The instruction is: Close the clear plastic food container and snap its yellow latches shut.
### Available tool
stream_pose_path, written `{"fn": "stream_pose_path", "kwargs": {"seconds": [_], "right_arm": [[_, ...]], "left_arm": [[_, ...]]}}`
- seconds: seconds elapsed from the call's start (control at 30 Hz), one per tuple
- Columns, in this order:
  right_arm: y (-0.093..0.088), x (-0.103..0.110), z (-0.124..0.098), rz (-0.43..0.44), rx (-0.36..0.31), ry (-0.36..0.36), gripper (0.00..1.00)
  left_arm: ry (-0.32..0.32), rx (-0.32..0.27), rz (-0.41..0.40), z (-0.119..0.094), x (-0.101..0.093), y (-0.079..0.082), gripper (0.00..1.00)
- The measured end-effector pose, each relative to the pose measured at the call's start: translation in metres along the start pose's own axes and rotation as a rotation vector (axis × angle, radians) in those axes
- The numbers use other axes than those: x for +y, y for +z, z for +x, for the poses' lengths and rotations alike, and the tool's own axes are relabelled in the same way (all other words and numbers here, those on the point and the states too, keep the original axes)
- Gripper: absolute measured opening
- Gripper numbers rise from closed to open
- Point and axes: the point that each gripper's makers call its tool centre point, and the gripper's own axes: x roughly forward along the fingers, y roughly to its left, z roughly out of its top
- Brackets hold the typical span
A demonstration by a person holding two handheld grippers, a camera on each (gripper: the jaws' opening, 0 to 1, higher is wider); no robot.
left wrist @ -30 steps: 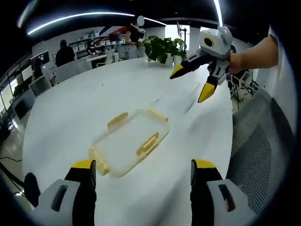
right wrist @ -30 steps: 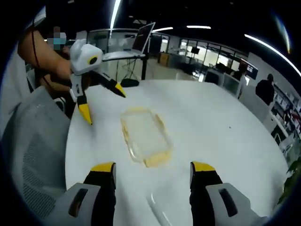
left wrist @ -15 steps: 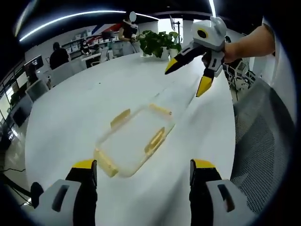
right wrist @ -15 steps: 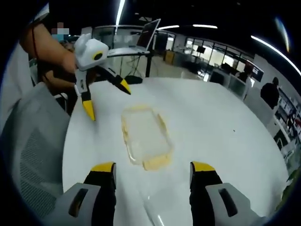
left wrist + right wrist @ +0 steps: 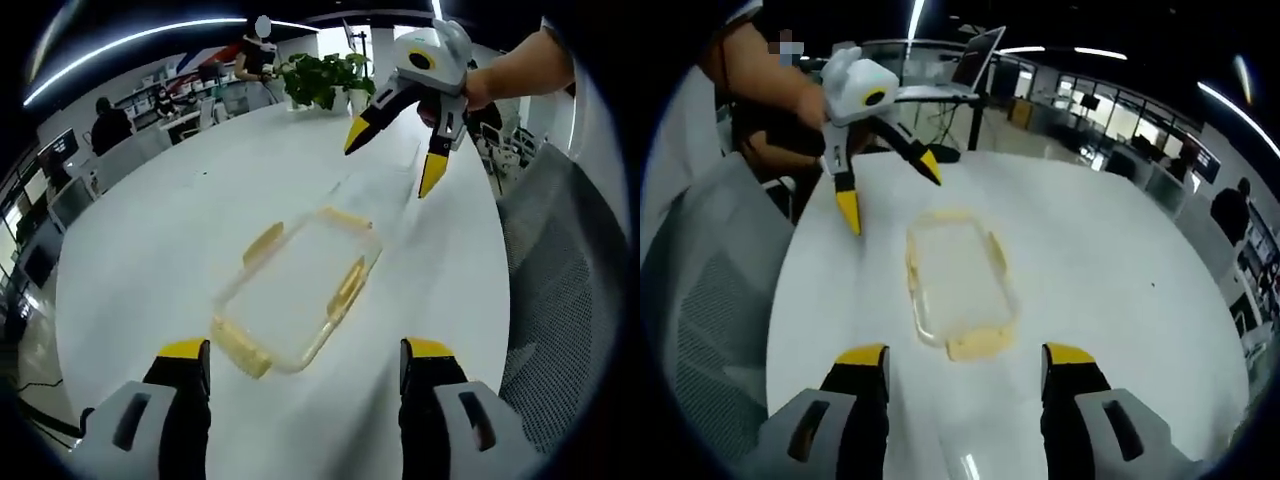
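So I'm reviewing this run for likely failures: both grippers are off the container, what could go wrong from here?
1. The container is clear on a white table, so its edges are hard to see; a jaw could miss a yellow latch.
2. It sits loose, held by neither the open left gripper nor the open right gripper; pressing one latch may slide or tip it.
3. Whether the lid is fully seated cannot be told; latching could then jam.

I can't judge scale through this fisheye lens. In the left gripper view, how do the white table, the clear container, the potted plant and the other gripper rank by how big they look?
1. white table
2. clear container
3. right gripper and potted plant: look alike, and the plant stands farther off, so unranked.
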Motion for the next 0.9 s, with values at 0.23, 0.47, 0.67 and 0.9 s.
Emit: {"fn": "stream_pose_path", "kwargs": {"seconds": [0.23, 0.47, 0.67, 0.9], "right_arm": [[-0.004, -0.004, 0.007, -0.031, 0.024, 0.018, 0.60], [-0.002, -0.006, 0.015, -0.061, 0.040, 0.037, 0.60], [0.003, -0.007, 0.024, -0.096, 0.063, 0.054, 0.58], [0.006, -0.010, 0.032, -0.136, 0.092, 0.069, 0.57]], "left_arm": [[-0.012, 0.022, 0.006, 0.003, 0.004, -0.007, 0.77], [-0.032, 0.045, 0.045, 0.007, 0.009, -0.009, 0.77], [-0.052, 0.066, 0.086, 0.012, 0.012, -0.009, 0.76], [-0.073, 0.084, 0.124, 0.015, 0.016, -0.009, 0.74]]}}
